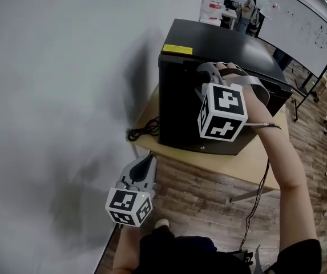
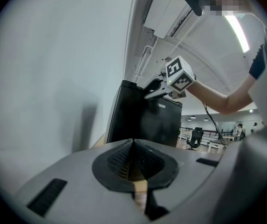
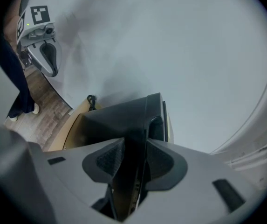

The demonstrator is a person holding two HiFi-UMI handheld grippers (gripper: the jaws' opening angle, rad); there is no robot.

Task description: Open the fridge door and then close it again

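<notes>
A black mini fridge [image 1: 220, 44] stands on a light wooden table [image 1: 249, 165] against the white wall. My right gripper [image 1: 208, 76] is at the top front edge of the fridge, its marker cube facing me. In the right gripper view the jaws [image 3: 133, 143] straddle the black door edge [image 3: 145, 113], and the pads press on it from both sides. A narrow gap shows beside that edge. My left gripper [image 1: 149, 161] hangs low at the left near the wall, clear of the fridge. Its pads [image 2: 124, 160] meet with nothing between them.
A black power cable [image 1: 143, 131] lies coiled at the table's left end by the wall. A whiteboard [image 1: 300, 21] and a person [image 1: 246, 7] at a desk are far behind the fridge. Below the table is wooden floor [image 1: 197, 204].
</notes>
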